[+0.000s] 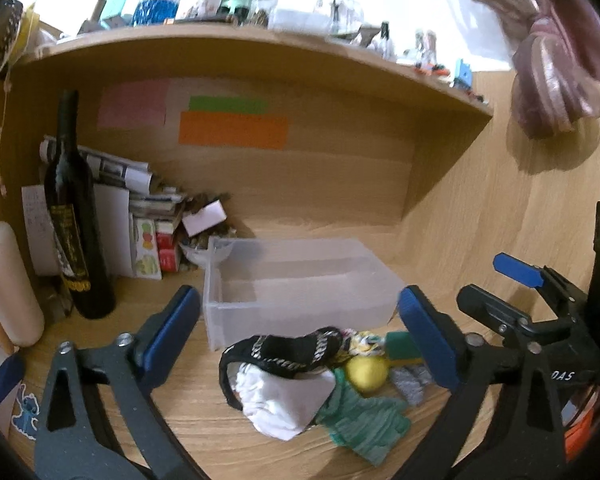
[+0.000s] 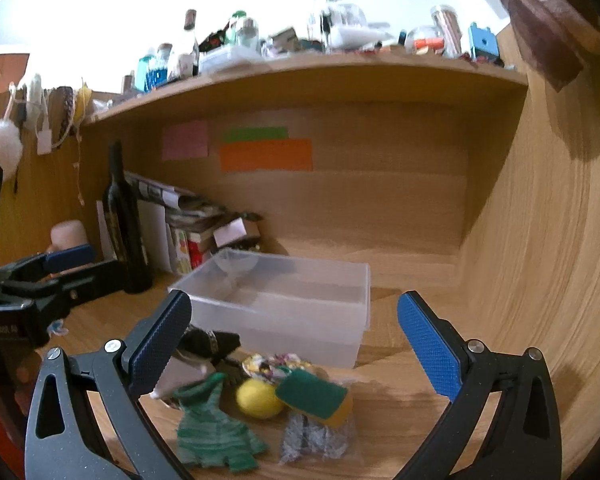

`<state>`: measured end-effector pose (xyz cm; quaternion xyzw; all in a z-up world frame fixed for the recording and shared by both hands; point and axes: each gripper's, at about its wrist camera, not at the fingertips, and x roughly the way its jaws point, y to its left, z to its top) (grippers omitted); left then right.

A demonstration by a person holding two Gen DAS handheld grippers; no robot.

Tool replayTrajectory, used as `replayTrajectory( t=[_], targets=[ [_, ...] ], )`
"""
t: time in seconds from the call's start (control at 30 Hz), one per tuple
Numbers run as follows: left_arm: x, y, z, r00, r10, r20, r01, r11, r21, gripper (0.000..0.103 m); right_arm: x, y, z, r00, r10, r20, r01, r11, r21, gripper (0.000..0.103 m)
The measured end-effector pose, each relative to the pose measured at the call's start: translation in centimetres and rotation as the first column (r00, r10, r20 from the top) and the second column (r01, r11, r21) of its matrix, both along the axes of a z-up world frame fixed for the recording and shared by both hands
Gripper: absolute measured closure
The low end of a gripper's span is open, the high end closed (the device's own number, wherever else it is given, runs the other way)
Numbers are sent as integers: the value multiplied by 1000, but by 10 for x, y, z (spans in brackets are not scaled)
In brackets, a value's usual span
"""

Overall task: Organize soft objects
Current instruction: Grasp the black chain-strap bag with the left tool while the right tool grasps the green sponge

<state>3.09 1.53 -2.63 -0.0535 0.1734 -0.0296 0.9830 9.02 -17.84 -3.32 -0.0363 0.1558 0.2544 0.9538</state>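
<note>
A pile of soft things lies on the wooden desk in front of a clear plastic bin. It holds a white cloth, a black patterned band, a green knitted glove, a yellow ball, a green and yellow sponge and a grey scrubber. My left gripper is open and empty above the pile. My right gripper is open and empty above it too, and it also shows in the left wrist view.
A dark wine bottle stands at the left beside stacked papers and small boxes. A cream container stands at the far left. A shelf crowded with bottles runs overhead. A side wall closes the right.
</note>
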Motion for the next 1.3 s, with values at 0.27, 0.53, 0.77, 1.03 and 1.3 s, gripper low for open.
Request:
replayTrajectory(
  t=[0.27, 0.53, 0.77, 1.03, 1.3],
  targets=[
    [26, 7, -30, 992, -18, -125, 19, 1000, 1, 19, 23, 4, -33, 989, 18, -144, -27, 998, -57, 23],
    [43, 0, -49, 979, -42, -199, 51, 998, 41, 19, 46, 5, -58, 963, 20, -268, -44, 995, -84, 26],
    [68, 3, -66, 955, -42, -295, 52, 998, 28, 18, 62, -3, -73, 925, 28, -379, -54, 997, -60, 26],
    [76, 5, -70, 945, -41, -324, 47, 999, 11, 33, 66, 2, -80, 910, 49, -411, -83, 994, -65, 48],
    [74, 6, -58, 955, -71, -289, 81, 996, 23, 85, 68, -8, -73, 914, 51, -403, -65, 998, -23, 70]
  ],
)
